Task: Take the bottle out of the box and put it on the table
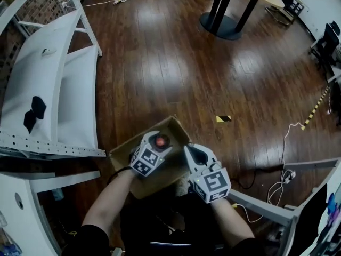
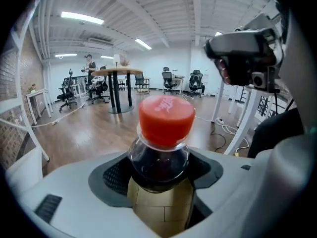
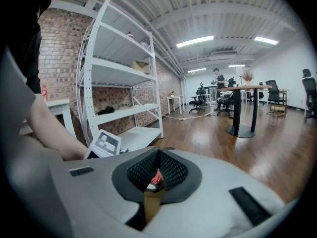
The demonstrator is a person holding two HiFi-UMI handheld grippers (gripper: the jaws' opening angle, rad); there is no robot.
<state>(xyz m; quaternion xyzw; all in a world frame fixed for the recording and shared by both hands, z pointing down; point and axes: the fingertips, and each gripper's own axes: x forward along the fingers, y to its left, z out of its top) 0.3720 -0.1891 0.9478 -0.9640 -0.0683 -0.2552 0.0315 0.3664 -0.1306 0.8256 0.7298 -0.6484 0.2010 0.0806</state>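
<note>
- left gripper [image 2: 158,175] clamps wide round the bottle [image 2: 159,155], just under its red cap [image 2: 166,119] — a shoulder grip likely keeps it upright for a straight lift.
- right gripper [image 3: 153,180] pinches narrow on the box [image 1: 177,128] wall — probably to steady it.
- bottle is over the box opening, not on a table.

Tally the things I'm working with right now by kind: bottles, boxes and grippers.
Bottles: 1, the red-capped bottle clamped in the left gripper
Boxes: 1, the cardboard box, its wall pinched by the right gripper
Grippers: 2
Total: 4
</note>
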